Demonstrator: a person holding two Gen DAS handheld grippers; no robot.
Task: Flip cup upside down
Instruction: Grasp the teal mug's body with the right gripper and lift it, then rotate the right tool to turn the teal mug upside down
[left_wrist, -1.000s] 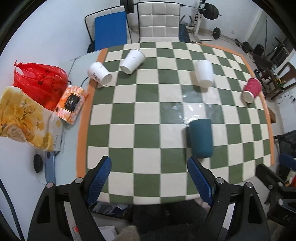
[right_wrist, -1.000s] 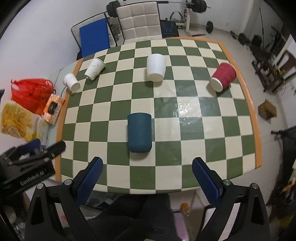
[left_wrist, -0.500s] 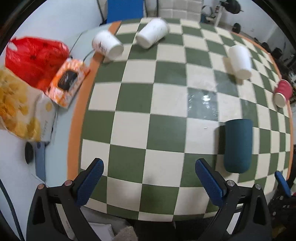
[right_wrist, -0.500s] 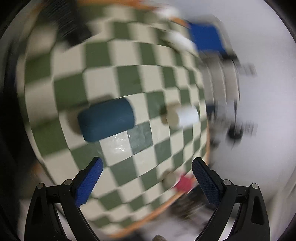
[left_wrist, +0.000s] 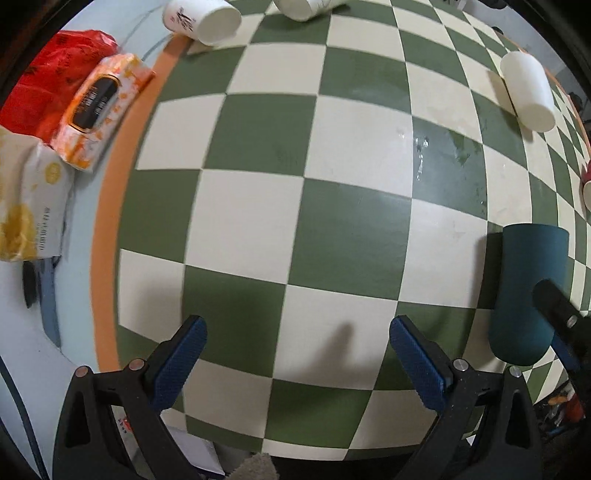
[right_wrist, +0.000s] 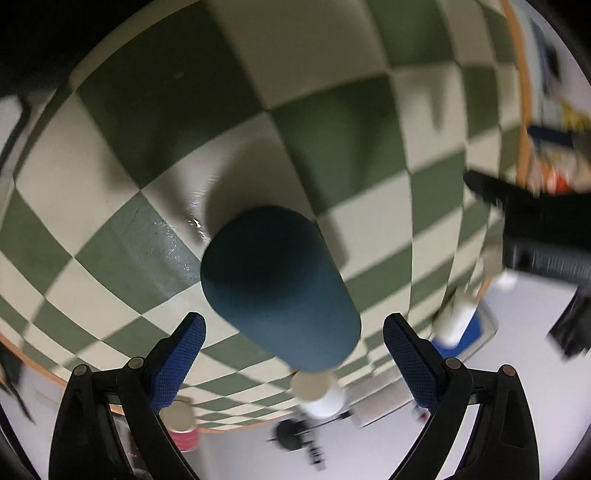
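Observation:
A dark teal cup (left_wrist: 524, 295) lies on its side on the green and cream checkered table (left_wrist: 332, 155), at the right of the left wrist view. In the right wrist view the teal cup (right_wrist: 277, 288) fills the middle, just ahead of my right gripper (right_wrist: 293, 350), which is open with the cup's near end between its blue fingertips (right_wrist: 177, 354). My left gripper (left_wrist: 295, 354) is open and empty over bare squares, left of the cup. The right gripper's black body (left_wrist: 561, 317) overlaps the cup's near end in the left wrist view.
A white cup (left_wrist: 528, 92) lies at the far right and two paper cups (left_wrist: 203, 18) at the far left edge. A red cup (left_wrist: 586, 188) peeks in at the right. An orange wipes pack (left_wrist: 99, 107), red bag (left_wrist: 40, 74) and yellow packet (left_wrist: 26, 206) lie off the table's left edge.
Both grippers have dropped closer to the table. The right gripper has rolled and swung round onto the teal cup, which now sits between its open fingers. The cup has not moved.

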